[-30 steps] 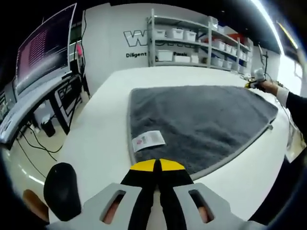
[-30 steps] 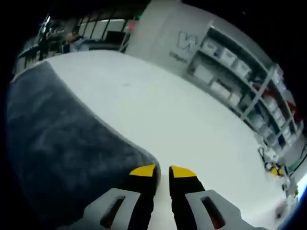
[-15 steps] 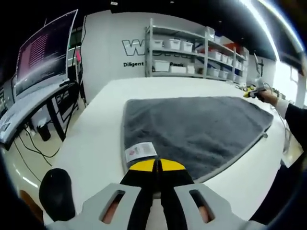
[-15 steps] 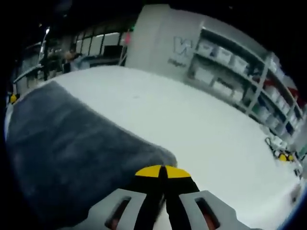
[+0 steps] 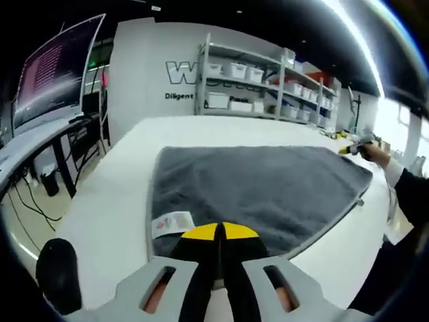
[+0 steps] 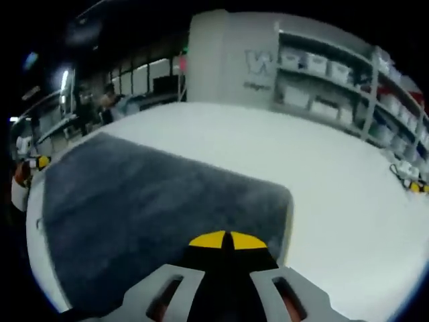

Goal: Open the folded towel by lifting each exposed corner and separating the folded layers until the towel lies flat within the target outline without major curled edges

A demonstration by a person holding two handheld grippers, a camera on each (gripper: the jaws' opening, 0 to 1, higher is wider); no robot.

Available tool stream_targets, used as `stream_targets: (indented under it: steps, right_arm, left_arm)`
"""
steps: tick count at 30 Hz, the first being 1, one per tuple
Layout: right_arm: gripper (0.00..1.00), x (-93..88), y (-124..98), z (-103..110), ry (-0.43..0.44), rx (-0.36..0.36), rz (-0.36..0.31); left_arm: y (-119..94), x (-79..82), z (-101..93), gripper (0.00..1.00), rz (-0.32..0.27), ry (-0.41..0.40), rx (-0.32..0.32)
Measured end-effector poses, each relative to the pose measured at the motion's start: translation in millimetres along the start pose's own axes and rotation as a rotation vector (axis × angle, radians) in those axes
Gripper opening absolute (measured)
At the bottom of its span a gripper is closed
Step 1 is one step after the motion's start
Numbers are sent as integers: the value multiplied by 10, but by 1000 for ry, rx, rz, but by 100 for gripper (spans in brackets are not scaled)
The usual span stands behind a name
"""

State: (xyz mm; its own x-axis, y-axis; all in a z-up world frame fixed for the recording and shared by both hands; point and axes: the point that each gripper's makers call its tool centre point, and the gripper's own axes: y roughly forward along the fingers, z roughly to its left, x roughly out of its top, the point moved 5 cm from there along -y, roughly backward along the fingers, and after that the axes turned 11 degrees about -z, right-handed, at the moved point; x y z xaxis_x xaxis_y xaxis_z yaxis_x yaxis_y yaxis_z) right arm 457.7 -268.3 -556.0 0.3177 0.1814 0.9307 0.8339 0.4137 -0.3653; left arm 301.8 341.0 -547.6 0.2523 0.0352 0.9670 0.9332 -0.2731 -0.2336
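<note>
A grey towel [image 5: 261,191] lies spread on the white table [image 5: 114,201], with a white label [image 5: 173,223] by its near left corner. My left gripper [image 5: 219,232] is shut on the towel's near edge, beside that label. At the far right corner a person's hand holds my right gripper [image 5: 354,149]. In the right gripper view the towel [image 6: 154,215] stretches away to the left, and my right gripper [image 6: 228,240] is shut on its near corner. The left gripper [image 6: 35,163] shows at the opposite corner, far left.
Shelves with white bins [image 5: 261,90] stand against the back wall. A desk with a large monitor [image 5: 53,67] runs along the left, and a black round seat [image 5: 57,275] sits below the table edge. A small yellow-black item [image 6: 415,186] lies on the table at right.
The right gripper's jaws have gone from open to shut on the towel corner. Both cameras have tilted, so more of the towel shows in the right gripper view. The left gripper stays shut.
</note>
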Motion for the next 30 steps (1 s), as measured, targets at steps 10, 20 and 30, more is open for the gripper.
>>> stream_targets:
  steps: [10, 20, 30]
  right_arm:
    - [0, -127, -248, 325, 31, 26, -29]
    - [0, -217, -530, 736, 22, 18, -38]
    - [0, -280, -601, 693, 26, -9, -78]
  left_arm:
    - [21, -13, -52, 0, -2, -82, -3]
    - [101, -99, -130, 0, 23, -93, -12]
    - [151, -164, -238, 0, 70, -54, -42]
